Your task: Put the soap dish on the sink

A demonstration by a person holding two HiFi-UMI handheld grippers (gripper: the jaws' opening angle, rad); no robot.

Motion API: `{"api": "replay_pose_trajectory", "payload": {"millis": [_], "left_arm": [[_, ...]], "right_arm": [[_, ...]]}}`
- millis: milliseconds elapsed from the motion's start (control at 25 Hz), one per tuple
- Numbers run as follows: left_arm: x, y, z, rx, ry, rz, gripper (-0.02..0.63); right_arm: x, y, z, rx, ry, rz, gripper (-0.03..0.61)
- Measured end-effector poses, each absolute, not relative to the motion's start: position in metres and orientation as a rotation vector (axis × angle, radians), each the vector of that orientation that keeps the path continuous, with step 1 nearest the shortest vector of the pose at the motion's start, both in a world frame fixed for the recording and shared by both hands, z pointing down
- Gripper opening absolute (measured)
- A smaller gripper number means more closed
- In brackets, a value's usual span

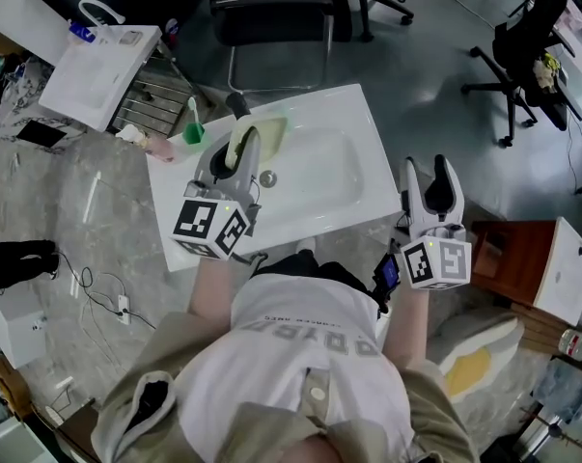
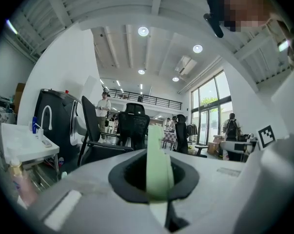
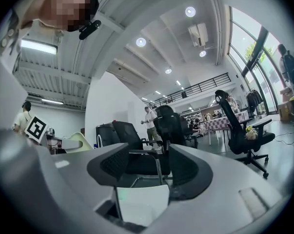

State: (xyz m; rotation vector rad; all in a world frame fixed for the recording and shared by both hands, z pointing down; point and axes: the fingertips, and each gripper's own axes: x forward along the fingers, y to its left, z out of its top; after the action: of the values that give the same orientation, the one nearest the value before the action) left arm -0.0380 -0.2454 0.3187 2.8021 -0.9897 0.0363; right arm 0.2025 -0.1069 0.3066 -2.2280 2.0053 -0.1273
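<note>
The left gripper [image 1: 235,157] is clenched on the dish [image 1: 260,131], a pale green piece that it holds above the left part of the sink [image 1: 375,157]. From the head view only the dish's upper part shows; the rest lies behind the jaws and the marker cube, so whether it touches the sink cannot be told. In the left gripper view the dish [image 2: 159,162] stands edge-on as a thin upright strip pinched between the dark pads, and its shape cannot be read from there. The right gripper [image 1: 430,183] hangs off the sink's right end, apart from it, jaws spread and empty. Its own view shows the right gripper [image 3: 144,169] with only a black chair [image 3: 137,150] in the distance through the gap. At that view's left edge the dish [image 3: 81,141] shows again, partly cut off by the gripper's body. The sink's near rim is hidden under the person's shirt [image 1: 300,340]. A green cup [image 1: 194,133] stands at the sink's far left corner, and what sticks out of it is too small to name. Beyond the sink a chair [image 1: 271,17] is cut off by the top of the frame.
</note>
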Motion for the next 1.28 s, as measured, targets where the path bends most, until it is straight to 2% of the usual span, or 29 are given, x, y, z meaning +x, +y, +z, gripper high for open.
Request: {"api": "replay_pose_trajectory", "payload": {"millis": [640, 1280], "left_arm": [[-0.024, -0.25, 0.355, 2.681, -1.006, 0.07, 0.014], [0.018, -0.25, 0.379, 2.466, -1.021, -0.093, 0.014]], "right_arm": [[0.212, -0.136, 0.335, -2.188, 2.08, -0.251, 0.244], [0.23, -0.177, 0.358, -1.981, 2.235, -0.403, 0.244]]}}
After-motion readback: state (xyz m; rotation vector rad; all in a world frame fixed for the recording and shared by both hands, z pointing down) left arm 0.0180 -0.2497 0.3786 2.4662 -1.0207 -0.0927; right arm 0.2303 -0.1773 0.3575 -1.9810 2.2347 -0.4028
